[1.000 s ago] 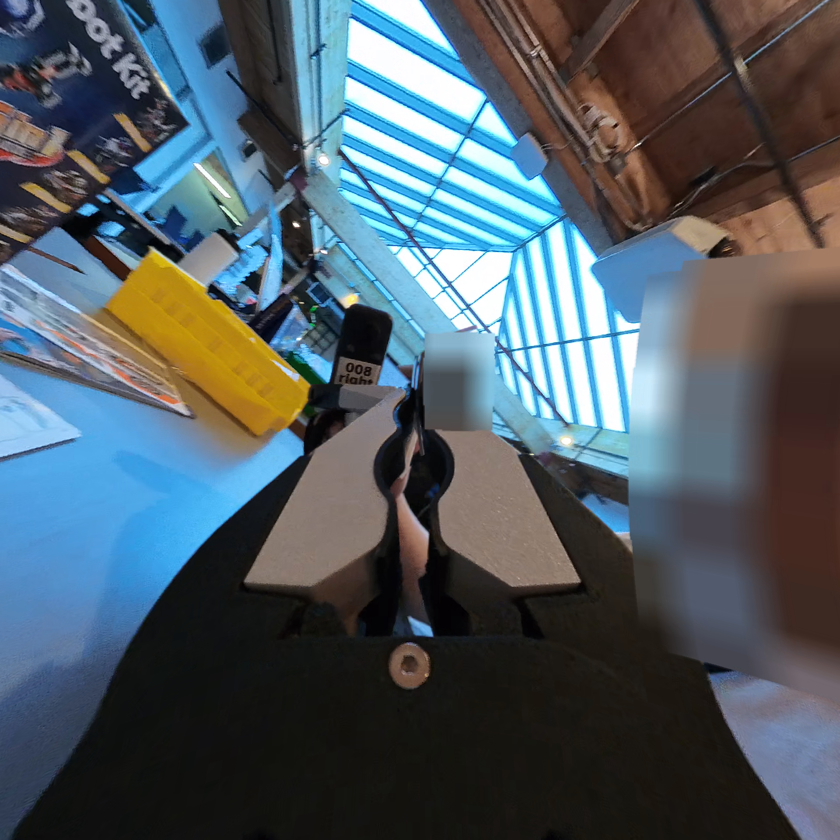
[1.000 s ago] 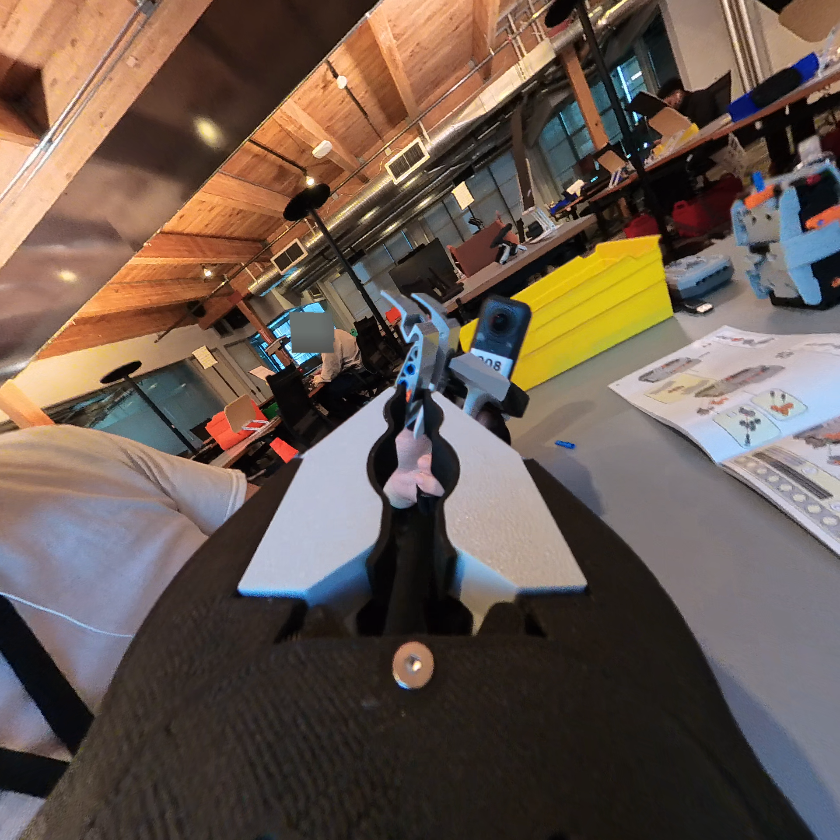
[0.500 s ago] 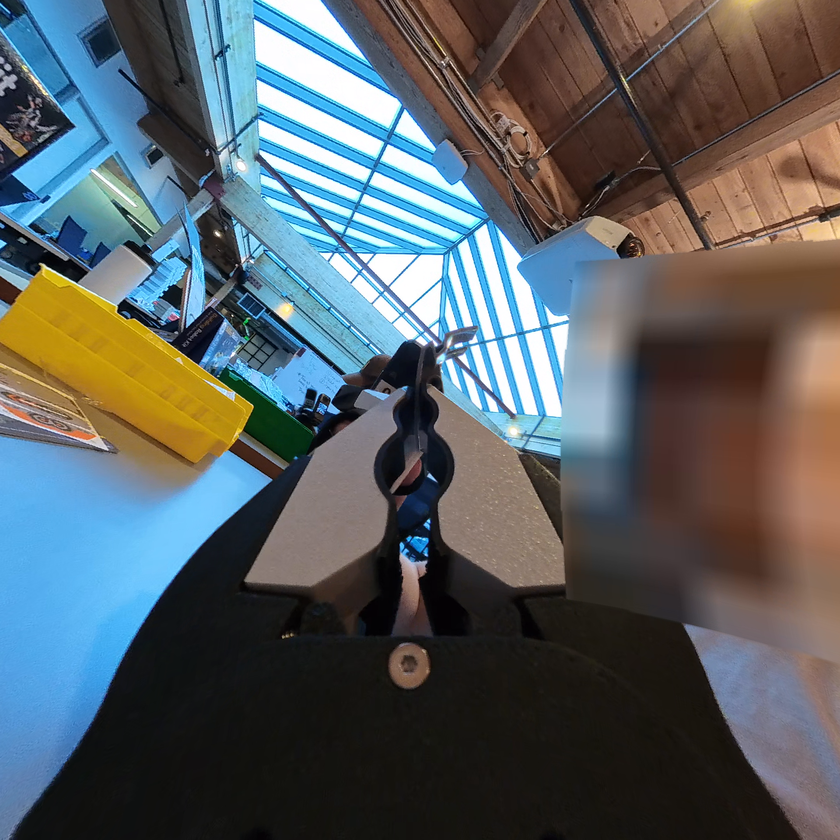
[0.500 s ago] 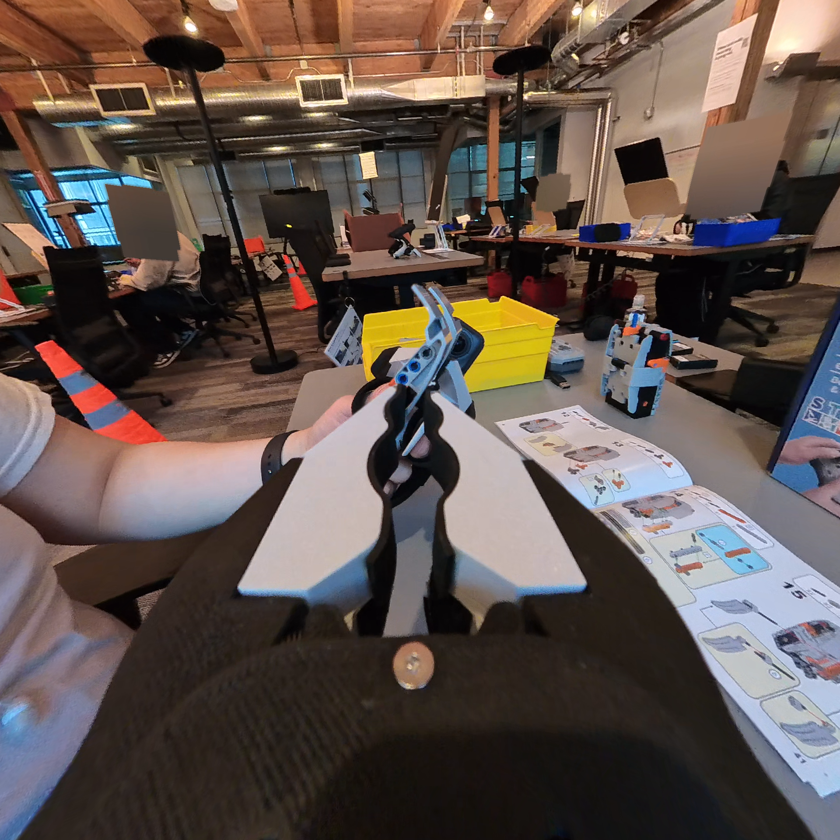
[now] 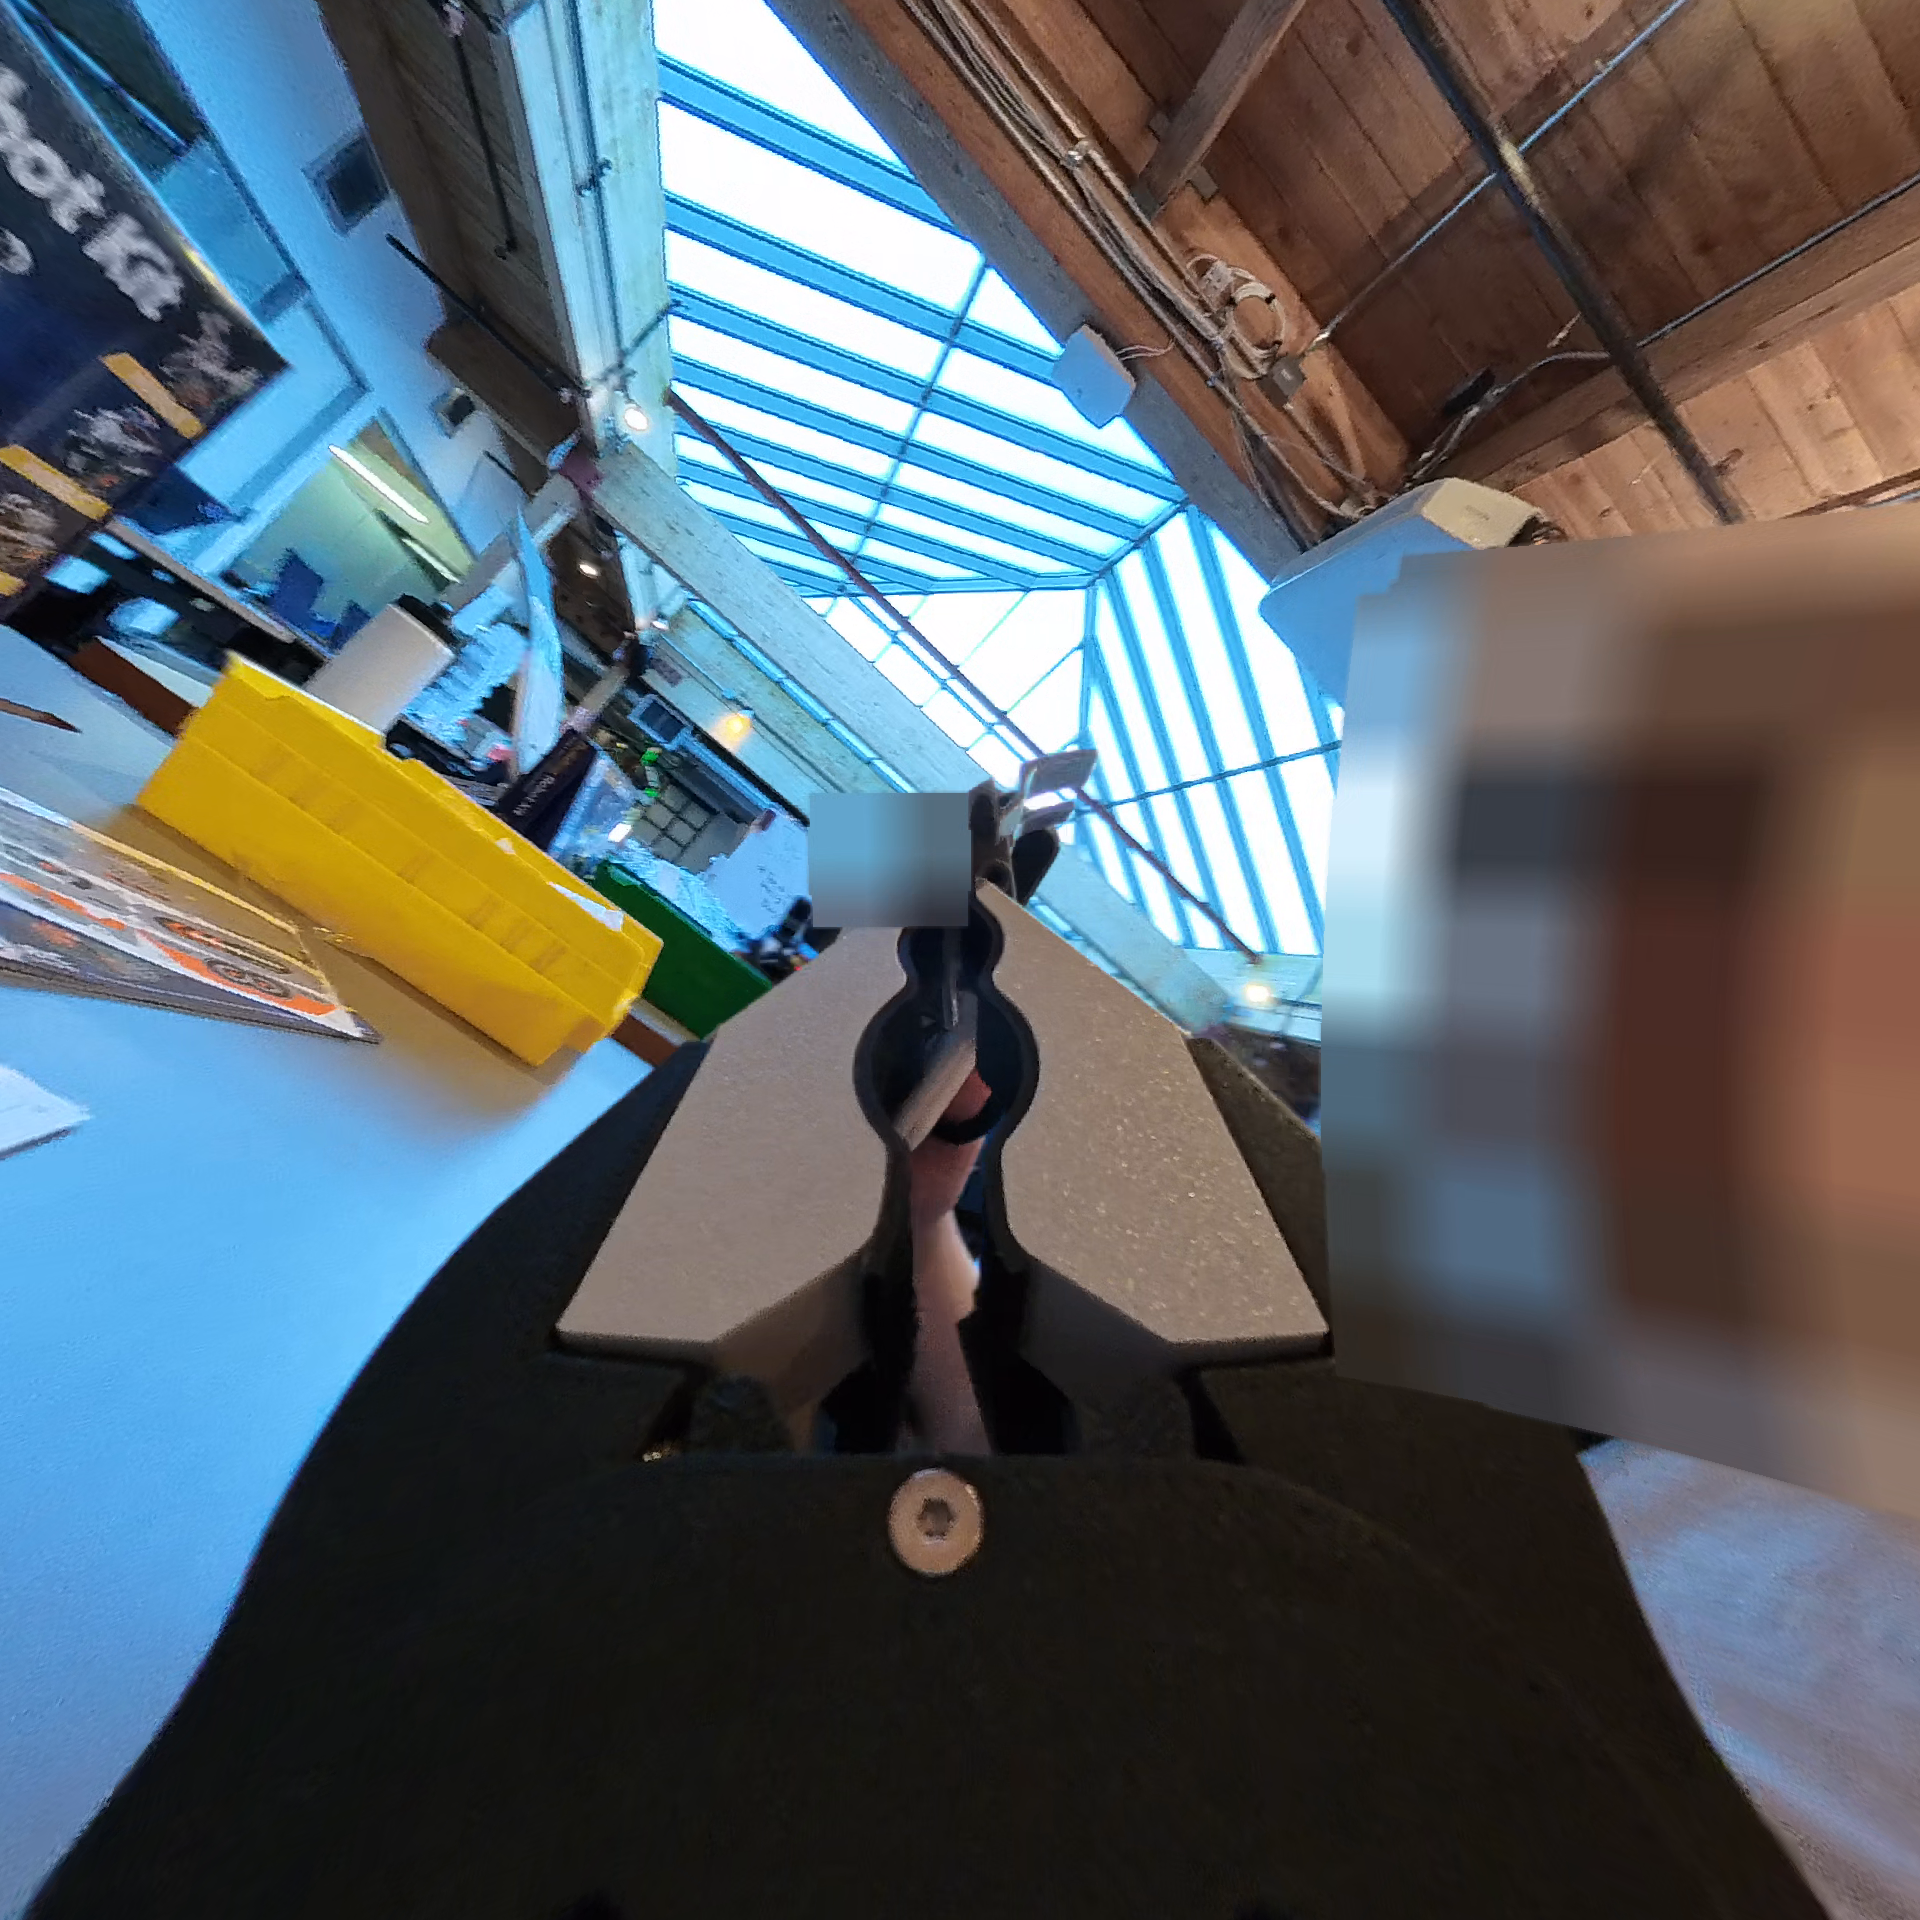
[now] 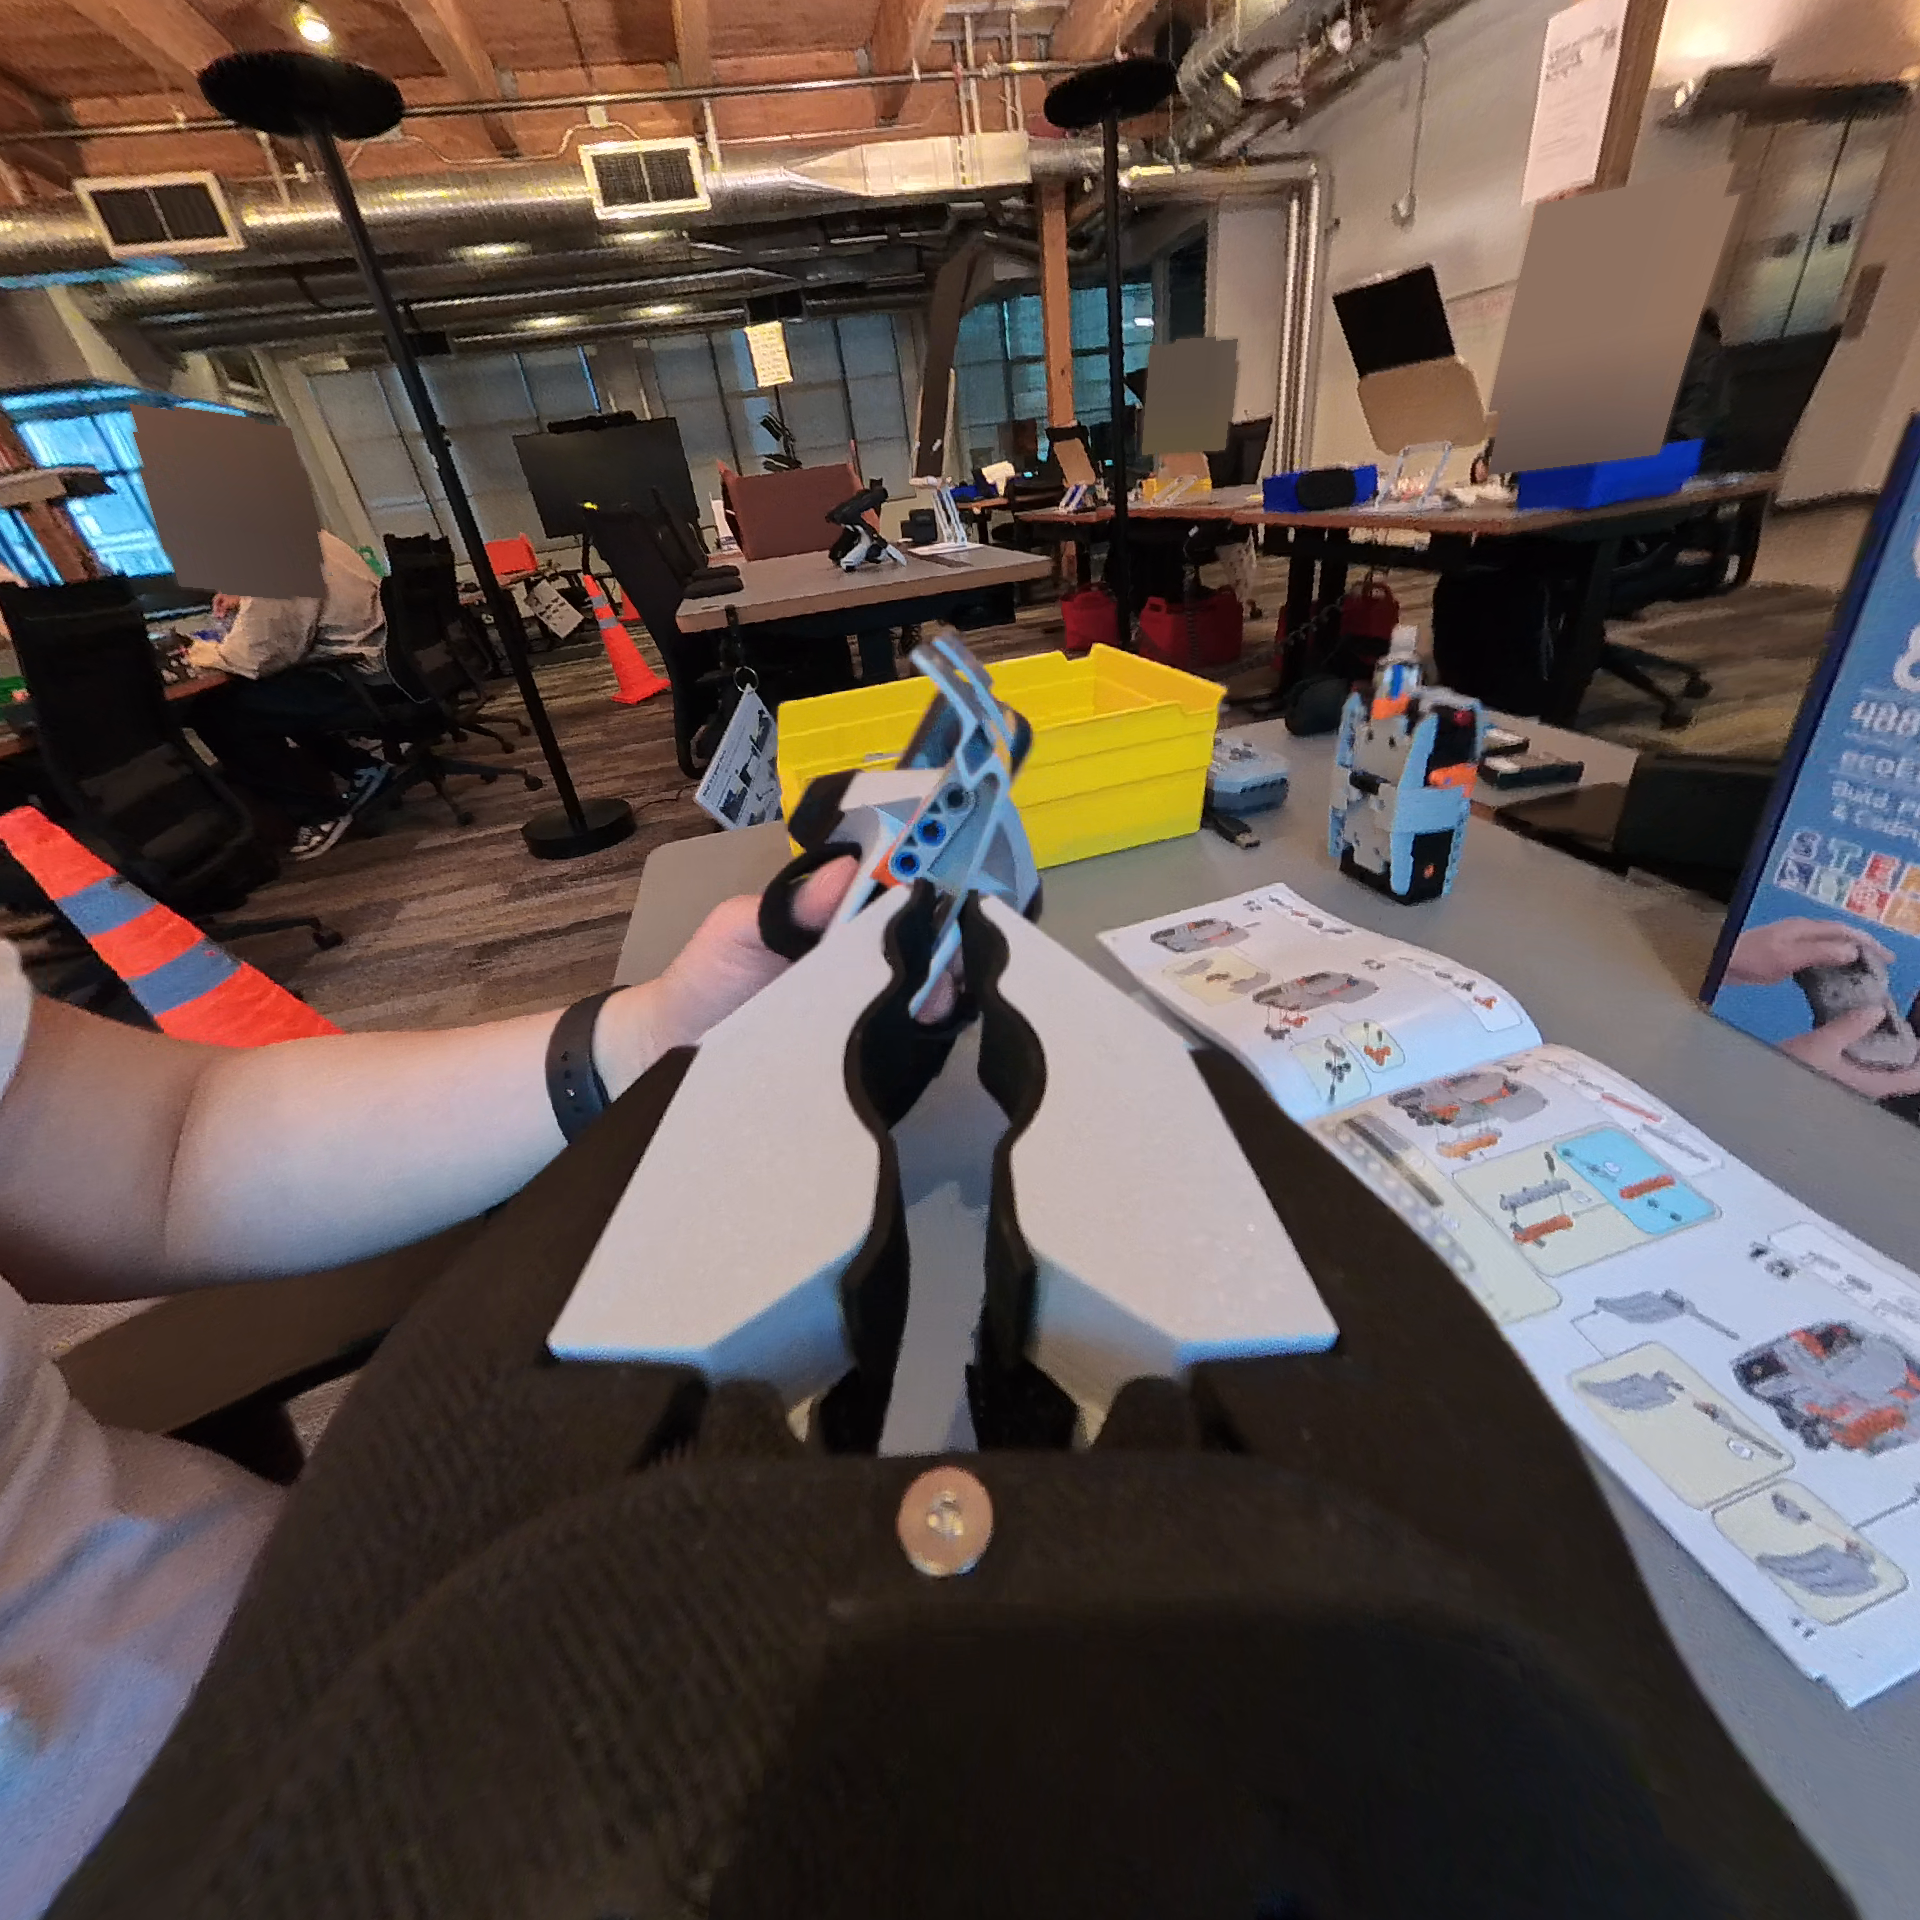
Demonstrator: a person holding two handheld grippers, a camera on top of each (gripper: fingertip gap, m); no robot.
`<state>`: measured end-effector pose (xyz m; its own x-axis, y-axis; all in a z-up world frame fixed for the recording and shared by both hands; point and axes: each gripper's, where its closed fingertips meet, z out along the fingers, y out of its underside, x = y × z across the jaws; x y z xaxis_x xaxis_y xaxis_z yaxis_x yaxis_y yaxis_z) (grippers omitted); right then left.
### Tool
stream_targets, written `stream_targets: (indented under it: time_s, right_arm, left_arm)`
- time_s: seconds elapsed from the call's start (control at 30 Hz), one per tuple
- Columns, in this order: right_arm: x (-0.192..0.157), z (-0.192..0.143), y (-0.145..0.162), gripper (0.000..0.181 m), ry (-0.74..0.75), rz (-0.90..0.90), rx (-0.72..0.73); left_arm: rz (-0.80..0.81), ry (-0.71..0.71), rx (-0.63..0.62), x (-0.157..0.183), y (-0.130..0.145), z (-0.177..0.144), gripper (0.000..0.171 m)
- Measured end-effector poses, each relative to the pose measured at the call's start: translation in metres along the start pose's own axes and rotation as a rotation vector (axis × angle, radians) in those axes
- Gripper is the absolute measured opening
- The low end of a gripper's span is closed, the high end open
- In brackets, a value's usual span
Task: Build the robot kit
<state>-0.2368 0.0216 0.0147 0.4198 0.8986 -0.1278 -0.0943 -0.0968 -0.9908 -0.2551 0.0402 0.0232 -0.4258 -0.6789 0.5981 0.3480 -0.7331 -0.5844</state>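
Grey brick-built assembly sits at the tips of my right gripper, its two fingers pressed in on the lower edge of the piece; it is a small grey plastic build with blue pins, an orange bit and curved prongs sticking up. From my right wrist camera I see the left gripper just behind the assembly, gripped by a bare hand with a black wristband, but I cannot make out there how its fingers stand. My left wrist camera, tilted up toward the skylight, shows the left gripper's fingers drawn close together with a thin grey part of the build lying in the slot between them, and prongs of the same assembly poking up past the tips; they look closed on that piece.

Everything else I place from the assembly. Right behind it on the grey table stands a yellow bin. Off to the right of it, farther back, a small grey-and-black robot model stands upright. Nearer than the model and to the right of the assembly, an open instruction booklet lies flat. At the far right a blue box stands on edge.
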Motion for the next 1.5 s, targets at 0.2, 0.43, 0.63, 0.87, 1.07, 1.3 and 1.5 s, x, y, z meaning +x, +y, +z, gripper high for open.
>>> stream_targets:
  time_s: [0.2, 0.43, 0.63, 0.87, 1.07, 1.3, 1.5]
  right_arm:
    - [0.02, 0.0, 0.013, 0.002, -0.051, 0.229, 0.0]
    - [0.036, 0.002, 0.029, 0.006, -0.046, 0.269, -0.035]
    - [0.04, 0.002, 0.034, 0.006, -0.03, 0.264, -0.054]
    - [0.043, 0.004, 0.037, 0.009, -0.022, 0.272, -0.058]
    - [0.041, 0.004, 0.034, 0.009, -0.01, 0.224, -0.052]
    - [0.038, 0.002, 0.027, 0.009, 0.018, 0.113, -0.04]
    - [0.038, 0.0, 0.024, 0.009, 0.019, 0.104, -0.032]
  left_arm:
    - [0.181, -0.201, -0.03, -0.015, 0.002, -0.003, 0.0]
    - [0.314, -0.357, -0.076, -0.026, 0.005, -0.006, 0.0]
    - [0.276, -0.383, -0.071, -0.032, 0.006, -0.008, 0.0]
    - [0.239, -0.404, -0.053, -0.037, 0.005, -0.011, 0.0]
    - [0.22, -0.382, -0.038, -0.036, 0.004, -0.011, 0.0]
    - [0.216, -0.337, -0.026, -0.031, 0.004, -0.007, 0.0]
    - [0.238, -0.325, -0.034, -0.028, 0.005, -0.005, 0.0]
